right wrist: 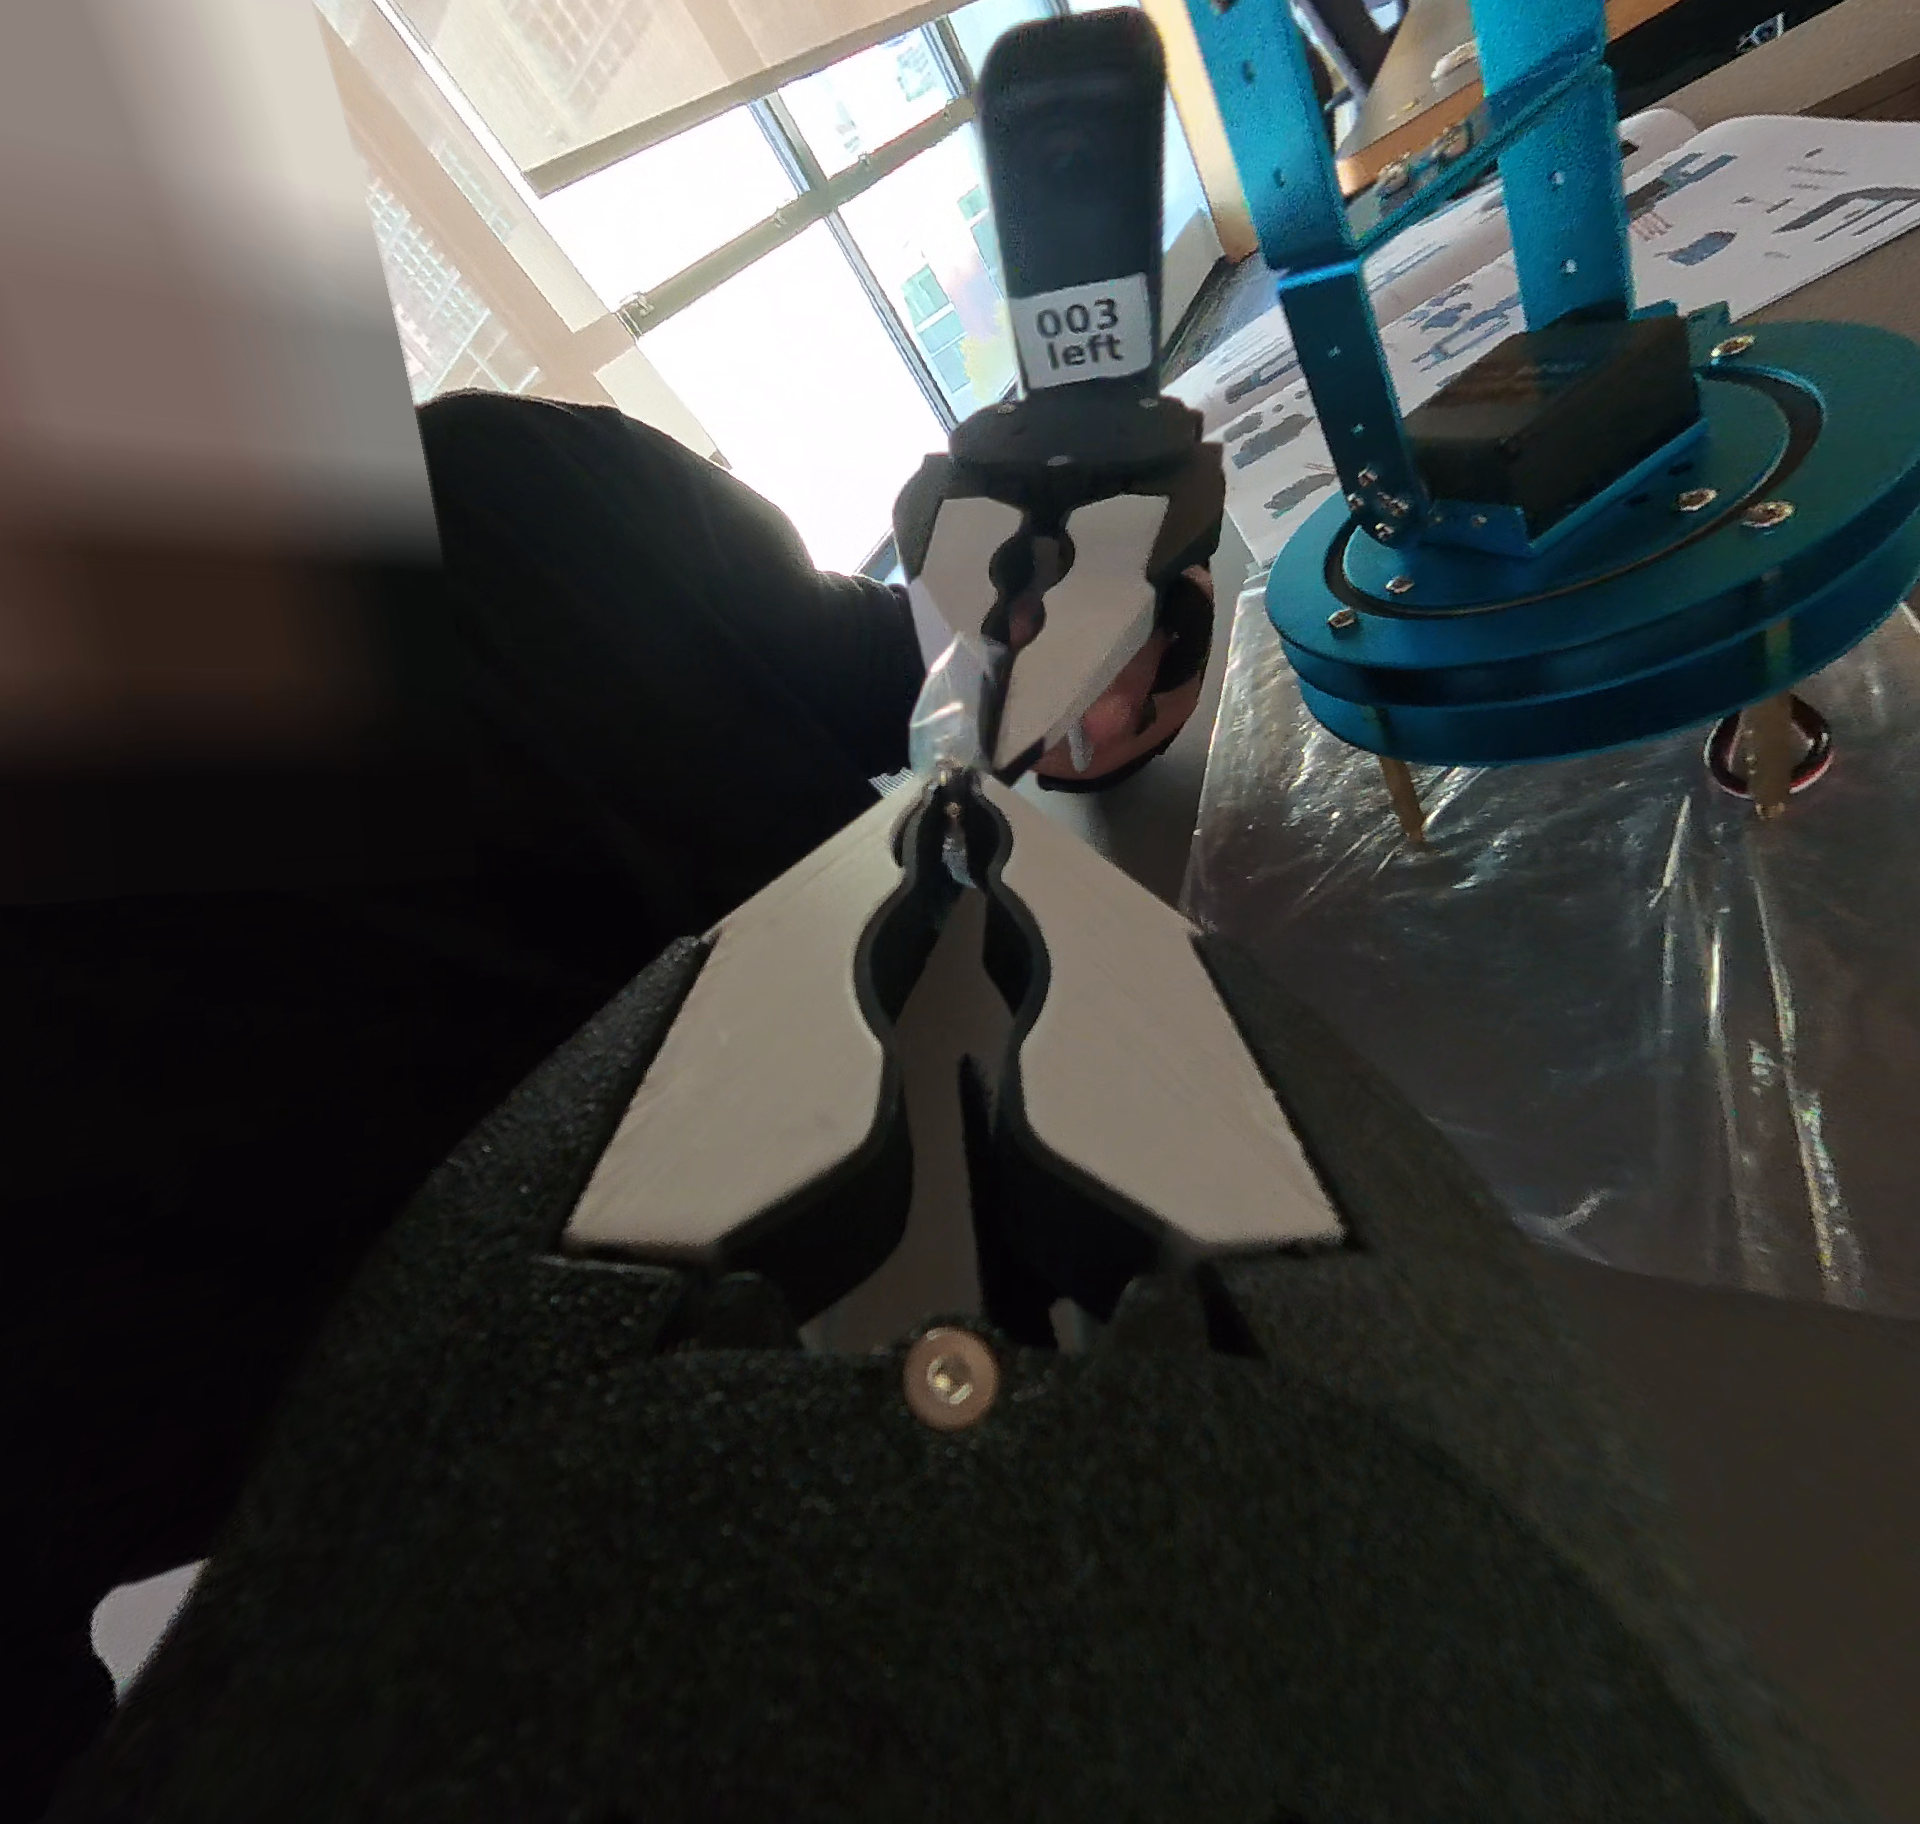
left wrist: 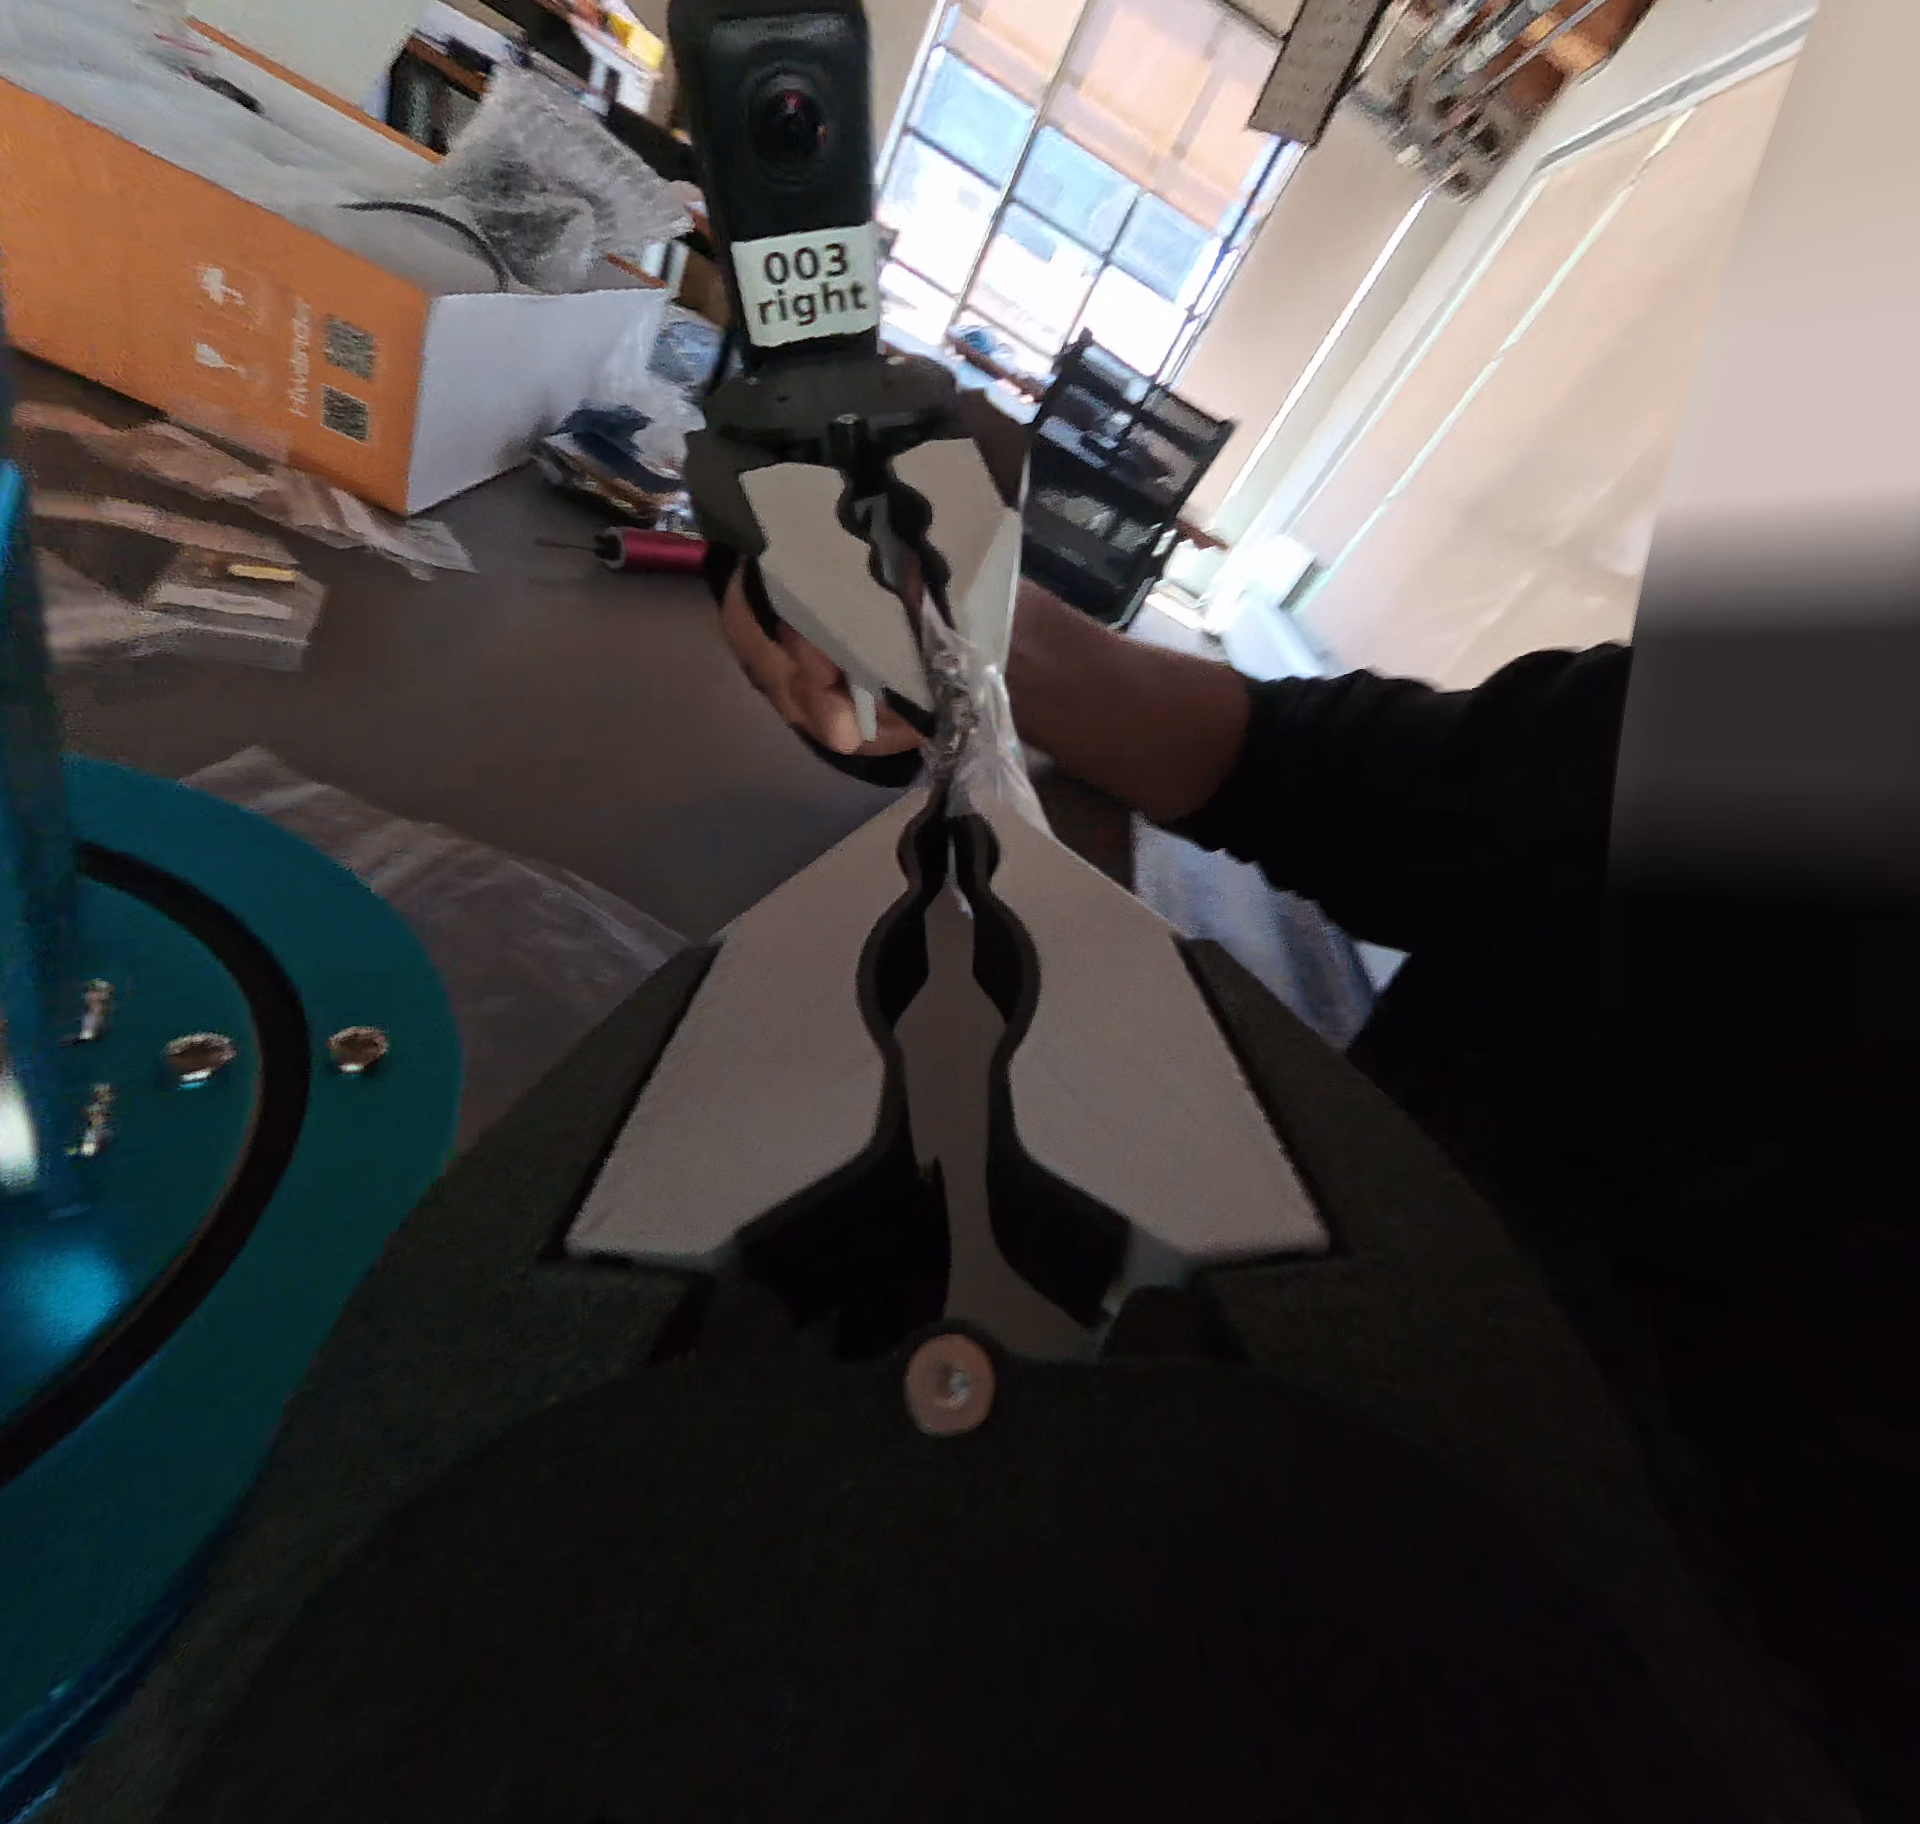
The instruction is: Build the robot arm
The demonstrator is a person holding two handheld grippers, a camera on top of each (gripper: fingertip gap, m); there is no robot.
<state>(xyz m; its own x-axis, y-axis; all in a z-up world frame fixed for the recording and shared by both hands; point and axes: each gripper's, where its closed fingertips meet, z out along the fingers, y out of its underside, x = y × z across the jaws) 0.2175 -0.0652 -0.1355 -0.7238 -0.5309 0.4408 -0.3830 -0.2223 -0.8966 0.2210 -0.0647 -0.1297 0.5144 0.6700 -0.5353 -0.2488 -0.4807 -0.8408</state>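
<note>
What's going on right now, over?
Left gripper and right gripper both shut on a small clear bag, tip to tip. Blue metal stand beside them, untouched.

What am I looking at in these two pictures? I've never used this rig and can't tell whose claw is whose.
There is no robot arm: a person holds one handheld claw in each hand, and each claw carries its own camera looking along its fingers.

In the left wrist view, the big claw at the bottom is the left claw; the one facing it is the right claw. The right wrist view mirrors this.

Both are shut on one small clear plastic bag stretched between their tips, held in the air.

On the table stands a blue metal turntable base on a clear plastic sheet, with an orange and white box farther off.
</note>
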